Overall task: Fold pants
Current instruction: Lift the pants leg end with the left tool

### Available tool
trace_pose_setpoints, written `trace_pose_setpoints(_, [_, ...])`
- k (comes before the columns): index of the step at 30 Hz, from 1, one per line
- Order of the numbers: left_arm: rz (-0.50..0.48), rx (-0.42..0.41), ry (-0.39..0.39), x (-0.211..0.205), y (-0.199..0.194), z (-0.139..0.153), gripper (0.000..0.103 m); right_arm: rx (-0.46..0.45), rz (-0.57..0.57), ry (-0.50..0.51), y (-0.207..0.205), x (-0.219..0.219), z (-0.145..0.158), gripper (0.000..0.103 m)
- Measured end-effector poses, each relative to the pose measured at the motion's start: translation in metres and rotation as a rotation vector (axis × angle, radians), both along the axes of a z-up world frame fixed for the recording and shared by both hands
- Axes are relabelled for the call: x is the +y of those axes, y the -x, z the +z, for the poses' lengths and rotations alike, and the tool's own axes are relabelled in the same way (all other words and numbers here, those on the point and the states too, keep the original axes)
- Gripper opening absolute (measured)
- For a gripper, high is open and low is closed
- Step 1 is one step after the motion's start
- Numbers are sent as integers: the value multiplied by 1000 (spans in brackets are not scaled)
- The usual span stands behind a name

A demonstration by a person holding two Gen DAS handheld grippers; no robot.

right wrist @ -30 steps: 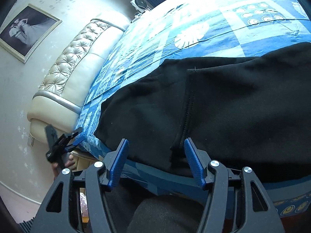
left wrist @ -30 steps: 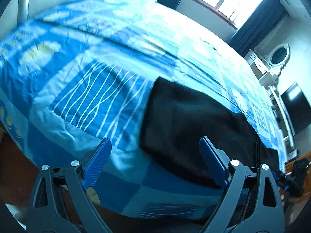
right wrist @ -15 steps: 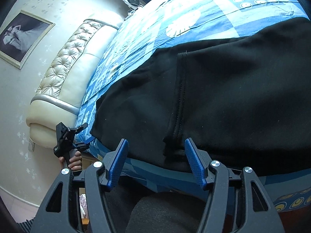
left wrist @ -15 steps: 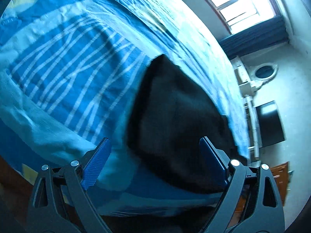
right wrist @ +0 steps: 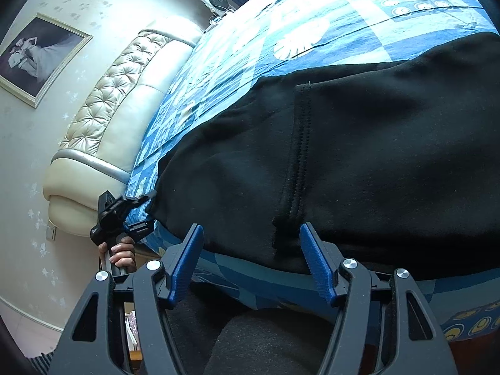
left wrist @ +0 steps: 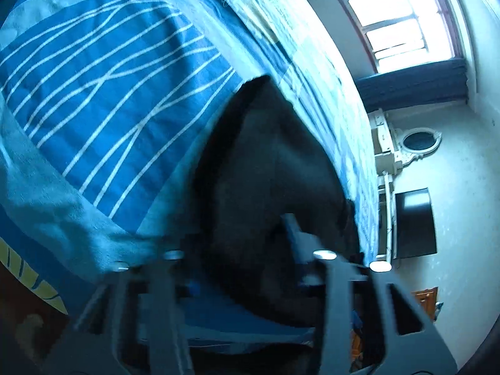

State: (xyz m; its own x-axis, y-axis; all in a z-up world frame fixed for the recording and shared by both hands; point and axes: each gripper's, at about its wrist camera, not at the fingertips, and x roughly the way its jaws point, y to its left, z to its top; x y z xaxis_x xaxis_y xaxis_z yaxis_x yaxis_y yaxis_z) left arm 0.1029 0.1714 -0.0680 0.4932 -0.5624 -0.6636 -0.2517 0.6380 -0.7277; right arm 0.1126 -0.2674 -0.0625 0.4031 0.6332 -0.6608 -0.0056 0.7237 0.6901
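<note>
Handling note: black pants (right wrist: 359, 156) lie flat across the patterned bedspread (left wrist: 109, 78), soft, limp, thick fleece. Your right gripper (right wrist: 250, 247) stands spread at the near edge seam; your left gripper (left wrist: 237, 237) is blurred, state untellable. Pinch both corner edges.

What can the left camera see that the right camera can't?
Only the left wrist view shows the window, an oval mirror and a dark screen.

Only the right wrist view shows the padded headboard, a framed picture and the left gripper from outside.

Both show the black pants on the blue bedspread.
</note>
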Motion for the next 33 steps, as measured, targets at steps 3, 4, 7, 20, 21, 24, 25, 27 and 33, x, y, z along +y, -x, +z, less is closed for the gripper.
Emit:
trace_pose_setpoints(3, [-3, 1, -10, -3, -1, 2, 15, -1, -7, 3, 1, 1, 0, 64])
trace_pose_setpoints(4, [1, -4, -10, -1, 0, 4, 14, -1, -9, 1, 2, 0, 1, 64])
trace_pose_setpoints(7, [4, -33, -27, -4, 0, 22, 13, -16, -23, -5, 3, -4, 8, 64])
trace_pose_setpoints(20, [-140, -239, -246, -94, -4, 150, 13, 4, -254, 15, 17, -75, 27, 81])
trace_pose_setpoints(21, [-160, -259, -268, -106, -3, 161, 13, 6, -270, 25, 19, -82, 29, 81])
trace_pose_setpoints(24, [-215, -312, -344, -141, -1, 186, 13, -4, -297, 29, 27, -96, 35, 81])
trace_pose_setpoints(25, [-226, -321, -360, -149, -3, 189, 13, -8, -303, 29, 29, -99, 37, 81])
trace_pose_setpoints(27, [-265, -346, -397, -173, -2, 200, 13, -21, -314, 32, 35, -106, 41, 81])
trace_pose_setpoints(33, [-363, -397, -429, -238, 2, 221, 13, -43, -340, 30, 52, -125, 52, 81])
